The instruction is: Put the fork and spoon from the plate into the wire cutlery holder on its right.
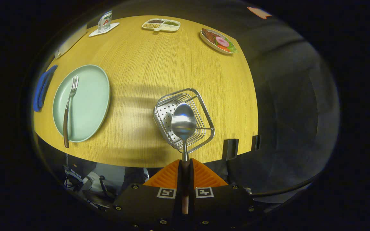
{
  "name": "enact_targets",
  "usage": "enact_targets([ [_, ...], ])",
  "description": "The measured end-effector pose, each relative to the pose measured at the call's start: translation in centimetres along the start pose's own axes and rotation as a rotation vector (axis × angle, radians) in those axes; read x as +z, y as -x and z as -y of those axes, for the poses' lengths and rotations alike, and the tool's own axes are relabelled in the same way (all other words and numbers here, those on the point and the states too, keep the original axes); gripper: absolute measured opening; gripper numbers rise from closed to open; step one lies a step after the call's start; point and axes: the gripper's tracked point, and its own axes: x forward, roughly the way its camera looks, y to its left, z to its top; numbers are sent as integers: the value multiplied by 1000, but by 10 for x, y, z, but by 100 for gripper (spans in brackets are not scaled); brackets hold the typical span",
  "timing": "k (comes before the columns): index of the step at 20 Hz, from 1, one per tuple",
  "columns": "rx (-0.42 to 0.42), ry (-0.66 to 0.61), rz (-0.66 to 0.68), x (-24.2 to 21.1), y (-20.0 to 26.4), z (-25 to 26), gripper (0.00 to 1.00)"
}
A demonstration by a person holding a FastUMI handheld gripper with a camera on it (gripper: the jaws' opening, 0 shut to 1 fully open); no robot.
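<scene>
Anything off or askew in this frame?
One thing: the fork lies on the green plate with its handle end hanging past the rim, near the table edge. The claw is shut on the spoon, held over the wire cutlery holder, which stands upright.

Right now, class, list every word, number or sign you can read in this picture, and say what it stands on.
Card stand at the table's far corner: print too blurred to read.
Square markers on the hand-held gripper: coded patterns, no words.
The spoon, gripped by its handle over the wire cutlery holder: no marking shows.
</scene>
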Motion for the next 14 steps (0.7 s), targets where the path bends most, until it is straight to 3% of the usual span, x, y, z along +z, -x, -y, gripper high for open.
enact_targets([
  [2,-20,2,7,4,2,5,14],
  [4,-8,-24,36,11,4,1,39],
  [5,6,-40,48,14,7,-2,64],
  [6,9,-51,55,16,11,-3,71],
  [14,-46,-12,115,26,32,-3,74],
])
